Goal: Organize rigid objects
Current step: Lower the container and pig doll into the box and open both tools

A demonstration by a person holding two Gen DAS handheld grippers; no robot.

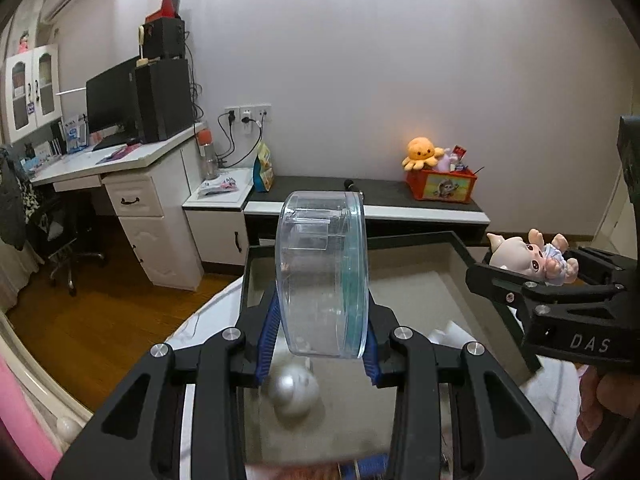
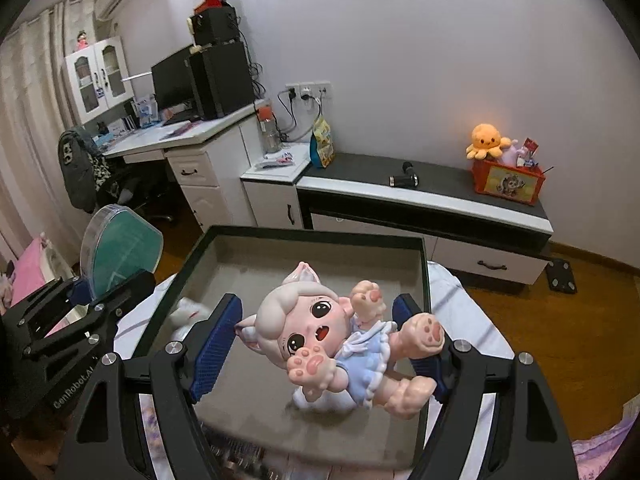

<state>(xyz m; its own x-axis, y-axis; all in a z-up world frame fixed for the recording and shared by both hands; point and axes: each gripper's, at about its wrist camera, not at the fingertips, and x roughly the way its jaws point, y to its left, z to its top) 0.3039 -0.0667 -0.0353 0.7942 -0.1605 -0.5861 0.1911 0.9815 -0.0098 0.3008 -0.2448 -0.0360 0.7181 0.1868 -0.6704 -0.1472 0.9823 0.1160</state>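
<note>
Over tray (image 2: 420, 280), both tongs loaded

The tray (image 2: 424, 304) floor is mostly bare in its far half, open to entry from above. Nearer, a silver ball (image 1: 294, 394) lies under the left gripper (image 1: 320, 320), and white paper (image 2: 188, 312) sits by the tray's left wall. The clear case (image 1: 322, 272) fills the left gripper's span; the doll (image 2: 340, 340) fills the right gripper (image 2: 316, 340). The two grippers hang apart above the tray, with a gap between them over its middle
</note>
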